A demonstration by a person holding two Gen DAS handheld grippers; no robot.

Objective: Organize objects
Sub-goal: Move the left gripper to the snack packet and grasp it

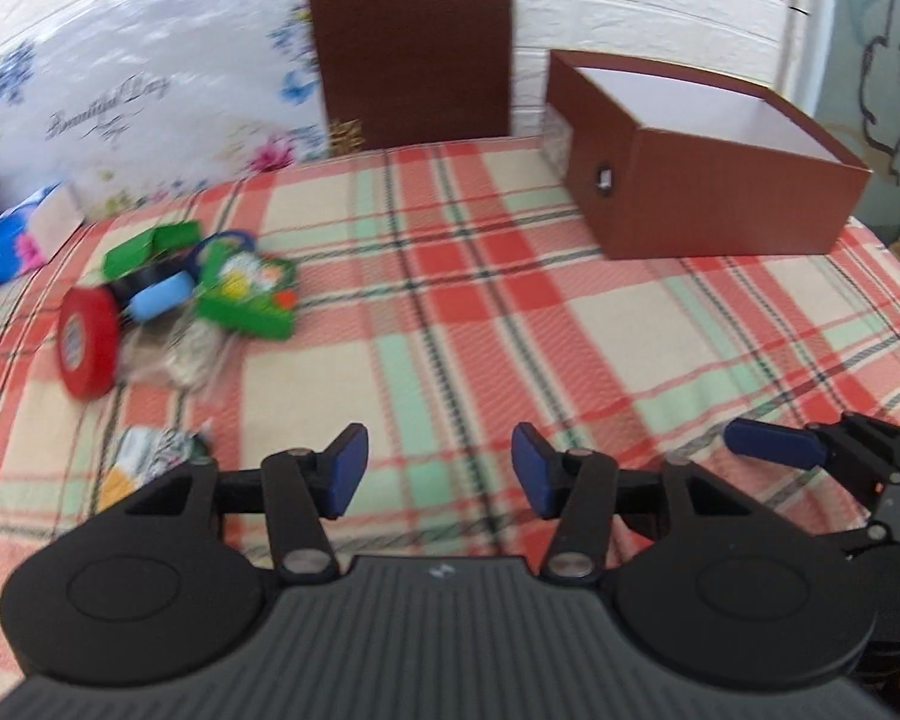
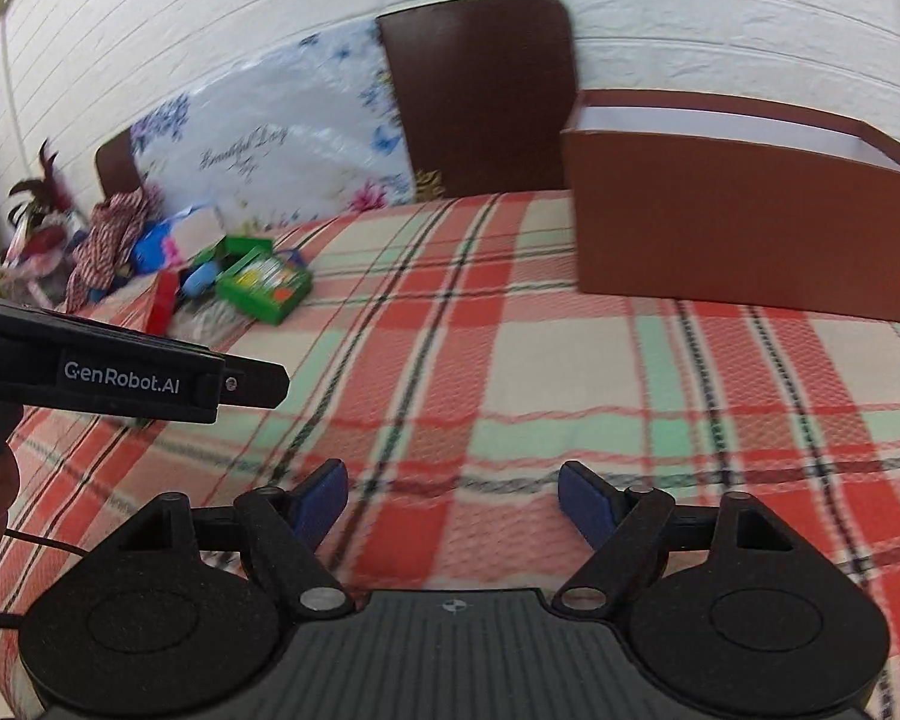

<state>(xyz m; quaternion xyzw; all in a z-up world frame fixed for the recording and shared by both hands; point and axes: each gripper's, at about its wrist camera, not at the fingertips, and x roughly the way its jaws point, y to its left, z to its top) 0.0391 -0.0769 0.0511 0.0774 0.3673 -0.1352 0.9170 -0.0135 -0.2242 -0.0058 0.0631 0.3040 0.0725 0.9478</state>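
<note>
A pile of small objects lies on the plaid blanket at the left: a red tape roll (image 1: 87, 342), a light blue roll (image 1: 161, 299), a green box (image 1: 247, 294) and a clear plastic bag (image 1: 177, 354). The pile also shows in the right wrist view, with the green box (image 2: 264, 285) foremost. An open brown box (image 1: 708, 162) with a white inside stands at the back right (image 2: 744, 228). My left gripper (image 1: 439, 471) is open and empty above the blanket. My right gripper (image 2: 453, 507) is open and empty, to the right of the left one.
A dark brown headboard (image 1: 411, 42) and a floral plastic-wrapped cushion (image 1: 132, 102) stand against the white wall. A blue packet (image 1: 12, 237) lies at the far left edge. A small patterned wrapper (image 1: 144, 462) lies by my left gripper. Red-white cloth (image 2: 111, 240) is piled beside the bed.
</note>
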